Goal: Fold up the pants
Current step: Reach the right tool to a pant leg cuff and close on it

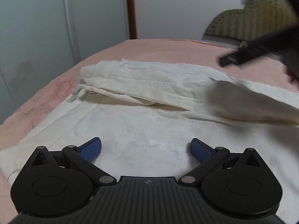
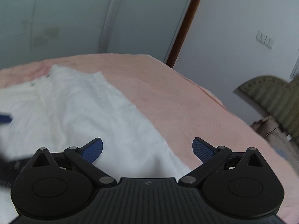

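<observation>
White pants [image 1: 145,85] lie across a pink bed [image 1: 168,50], one leg folded over the other, the drawstring waist at the left. My left gripper [image 1: 145,149] hovers open over the near leg with nothing between its blue pads [image 1: 91,149]. The right gripper's black body [image 1: 257,50] shows blurred at the upper right of the left wrist view, above the cloth. In the right wrist view the right gripper [image 2: 147,150] is open and empty over the pants [image 2: 84,112] where the white cloth meets the pink sheet [image 2: 177,102].
A pale wardrobe [image 1: 46,28] stands beyond the bed's far left edge. A brown door frame [image 1: 130,9] and a white wall with switches [image 2: 265,40] are behind. A padded olive headboard [image 1: 252,18] sits at the right.
</observation>
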Demonstrator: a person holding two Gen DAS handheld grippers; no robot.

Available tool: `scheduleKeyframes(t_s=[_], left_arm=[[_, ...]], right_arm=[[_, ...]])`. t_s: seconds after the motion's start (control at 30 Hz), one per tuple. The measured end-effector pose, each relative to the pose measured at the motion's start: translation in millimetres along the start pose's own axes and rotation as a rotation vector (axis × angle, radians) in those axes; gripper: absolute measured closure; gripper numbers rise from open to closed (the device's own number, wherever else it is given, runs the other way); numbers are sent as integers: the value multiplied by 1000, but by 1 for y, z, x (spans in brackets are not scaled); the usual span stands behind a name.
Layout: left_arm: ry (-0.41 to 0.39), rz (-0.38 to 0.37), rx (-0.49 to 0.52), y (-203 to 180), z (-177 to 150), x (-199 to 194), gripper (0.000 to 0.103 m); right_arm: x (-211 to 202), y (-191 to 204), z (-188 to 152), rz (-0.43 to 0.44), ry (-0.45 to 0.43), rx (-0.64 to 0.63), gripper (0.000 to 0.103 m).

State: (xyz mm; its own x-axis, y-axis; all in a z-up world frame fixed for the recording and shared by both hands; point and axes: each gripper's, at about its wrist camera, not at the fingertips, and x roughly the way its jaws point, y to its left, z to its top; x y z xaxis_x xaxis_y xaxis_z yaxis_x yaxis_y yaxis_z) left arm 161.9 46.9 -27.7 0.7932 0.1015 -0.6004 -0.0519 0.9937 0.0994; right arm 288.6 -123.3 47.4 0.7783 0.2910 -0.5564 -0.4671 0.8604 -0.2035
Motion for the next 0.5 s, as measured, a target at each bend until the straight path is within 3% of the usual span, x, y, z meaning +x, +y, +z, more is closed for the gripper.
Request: scheduleKeyframes(t_s=[0.2,0.33,0.4,0.47,0.5], left_arm=[[6,-25,1,-1,-1,3,0],[6,-25,5,-2,0,3,0],[7,-26,3,-2,0,3,0],[6,-28,2,-2,0,2,0],[6,-29,0,-2,0,2,0]], right_arm=[[77,-24,23,154,51,96,3],[116,-20,30,228,154,71,25],[130,-20,30,252,195,99,26],[133,-26,28,307,190,157,40],[131,-27,28,321,172,168,61]])
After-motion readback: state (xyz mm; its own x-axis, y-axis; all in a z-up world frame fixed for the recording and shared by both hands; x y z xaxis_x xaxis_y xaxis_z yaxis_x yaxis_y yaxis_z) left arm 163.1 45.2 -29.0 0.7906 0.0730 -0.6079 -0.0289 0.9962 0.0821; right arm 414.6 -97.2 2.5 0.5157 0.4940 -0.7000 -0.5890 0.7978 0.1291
